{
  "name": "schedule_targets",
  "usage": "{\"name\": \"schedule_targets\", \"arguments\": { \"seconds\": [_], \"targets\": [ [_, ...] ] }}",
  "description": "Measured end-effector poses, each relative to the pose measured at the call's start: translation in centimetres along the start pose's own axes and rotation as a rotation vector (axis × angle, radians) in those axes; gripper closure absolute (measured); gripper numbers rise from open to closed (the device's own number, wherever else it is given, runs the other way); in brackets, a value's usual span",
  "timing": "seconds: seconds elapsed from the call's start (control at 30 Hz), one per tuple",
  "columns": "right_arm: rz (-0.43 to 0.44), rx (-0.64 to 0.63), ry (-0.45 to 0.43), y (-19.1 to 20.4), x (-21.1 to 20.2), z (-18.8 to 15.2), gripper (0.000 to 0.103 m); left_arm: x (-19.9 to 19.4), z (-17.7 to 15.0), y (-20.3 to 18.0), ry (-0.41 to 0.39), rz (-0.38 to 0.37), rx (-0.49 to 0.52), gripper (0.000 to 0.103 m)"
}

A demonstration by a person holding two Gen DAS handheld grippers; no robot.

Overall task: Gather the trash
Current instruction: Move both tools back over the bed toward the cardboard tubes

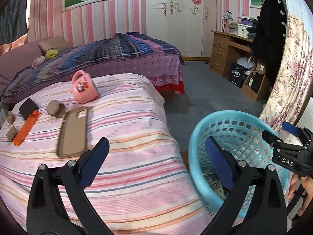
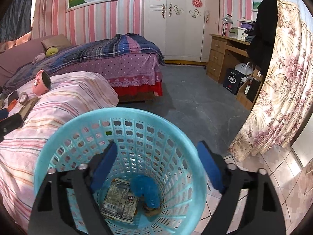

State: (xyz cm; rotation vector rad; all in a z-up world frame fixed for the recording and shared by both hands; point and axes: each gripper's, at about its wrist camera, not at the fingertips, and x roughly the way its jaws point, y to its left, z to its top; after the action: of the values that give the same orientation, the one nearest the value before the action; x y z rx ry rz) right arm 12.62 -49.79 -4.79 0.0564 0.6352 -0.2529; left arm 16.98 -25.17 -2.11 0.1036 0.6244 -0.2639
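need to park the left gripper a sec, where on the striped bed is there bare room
Bare striped cover lies between the phone case and the blue basket, and right of the pink mug. The left edge is crowded: orange strip, black pad, brown lumps.

basket (image 2: 58,137) light blue | bedsheet (image 1: 137,137) pink striped | mug (image 1: 85,89) pink

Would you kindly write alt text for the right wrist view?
The open right gripper hovers over a light blue mesh basket holding a printed wrapper and a crumpled blue item. Left is a pink striped bed with a tipped pink mug.
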Motion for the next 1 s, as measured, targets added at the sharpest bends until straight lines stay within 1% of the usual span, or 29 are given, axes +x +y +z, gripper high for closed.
{"name": "schedule_targets", "arguments": {
  "seconds": [0.1,0.27,0.3,0.47,0.73,1.0],
  "targets": [
    [-0.01,-0.003,-0.006,0.8,-0.1,0.3,0.01,-0.5,-0.2,1.4,-0.011,0.02,-0.019,0.006],
    [0.016,0.001,-0.02,2.6,-0.5,1.1,0.008,-1.3,-0.4,4.8,-0.012,0.05,-0.068,0.006],
    [0.027,0.002,-0.034,3.4,-0.7,1.4,0.008,-1.5,-0.4,5.4,-0.015,0.059,-0.07,0.006],
    [0.067,0.003,-0.068,6.0,-1.2,2.1,0.005,-2.7,-0.4,9.1,-0.037,0.128,-0.073,0.006],
    [0.12,-0.069,-0.073,12.8,-1.0,3.1,0.005,-3.1,-0.9,15.9,-0.027,0.205,-0.107,0.006],
    [0.161,-0.156,-0.063,19.5,-0.1,3.7,0.005,-2.9,-0.9,22.2,-0.026,0.264,-0.143,0.006]
  ]
}}
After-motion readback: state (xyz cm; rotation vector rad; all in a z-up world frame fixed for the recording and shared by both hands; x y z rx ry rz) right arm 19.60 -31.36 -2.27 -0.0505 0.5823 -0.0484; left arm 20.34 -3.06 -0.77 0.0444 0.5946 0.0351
